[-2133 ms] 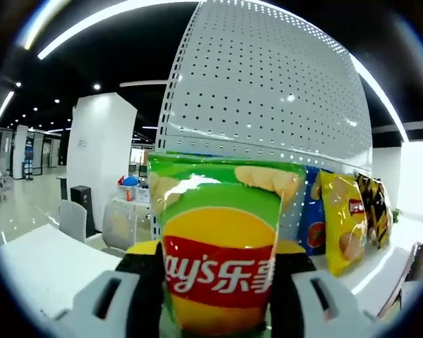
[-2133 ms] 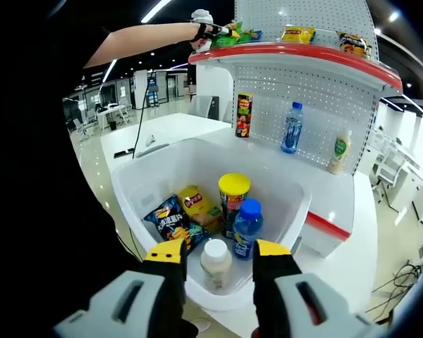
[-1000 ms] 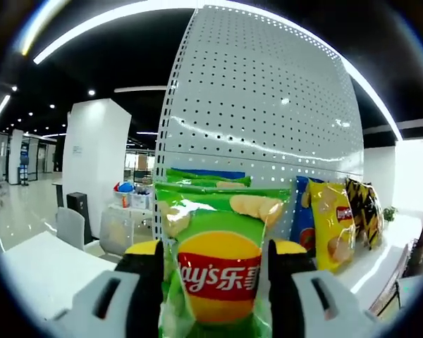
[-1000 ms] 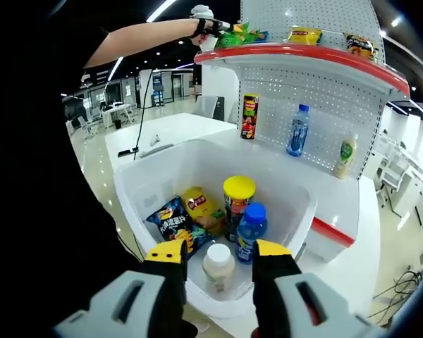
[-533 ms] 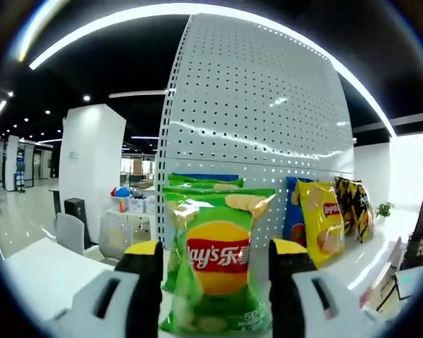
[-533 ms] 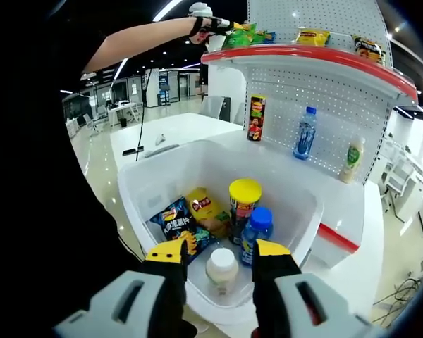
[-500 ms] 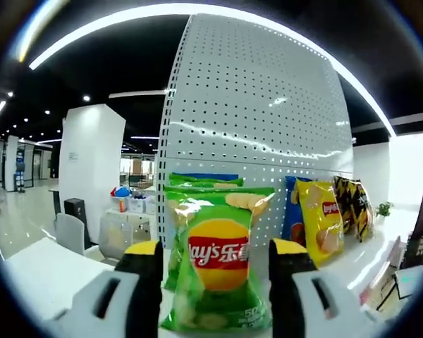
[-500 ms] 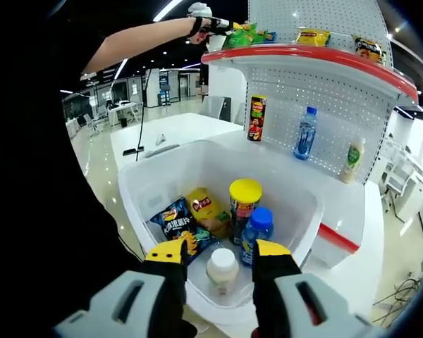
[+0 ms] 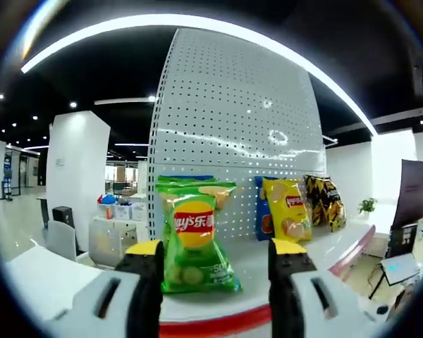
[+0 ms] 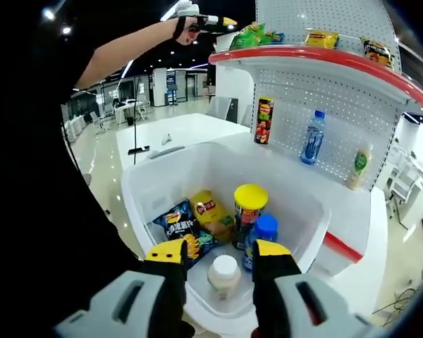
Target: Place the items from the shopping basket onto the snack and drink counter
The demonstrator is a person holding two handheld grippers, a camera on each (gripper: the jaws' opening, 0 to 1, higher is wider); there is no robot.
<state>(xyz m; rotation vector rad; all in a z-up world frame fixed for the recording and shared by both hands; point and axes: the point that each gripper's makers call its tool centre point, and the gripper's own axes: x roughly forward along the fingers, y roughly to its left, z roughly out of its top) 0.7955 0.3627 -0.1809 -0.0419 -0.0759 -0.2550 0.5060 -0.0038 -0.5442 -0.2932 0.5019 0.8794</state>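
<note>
The green chip bag (image 9: 194,243) stands on the top shelf (image 9: 268,299), centre frame, clear of the released left gripper (image 9: 213,271). The right gripper (image 10: 216,274), fingers spread and empty, should descend squarely over the white-capped bottle (image 10: 224,276) in the basket (image 10: 296,211).

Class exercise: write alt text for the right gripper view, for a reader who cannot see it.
A white shopping basket holds two chip bags, a yellow-lidded can, a blue-capped bottle and a white-capped bottle, with the open right gripper above them. Behind it, a red-edged shelf unit carries snacks and drinks, and a person's arm reaches toward its top shelf.
</note>
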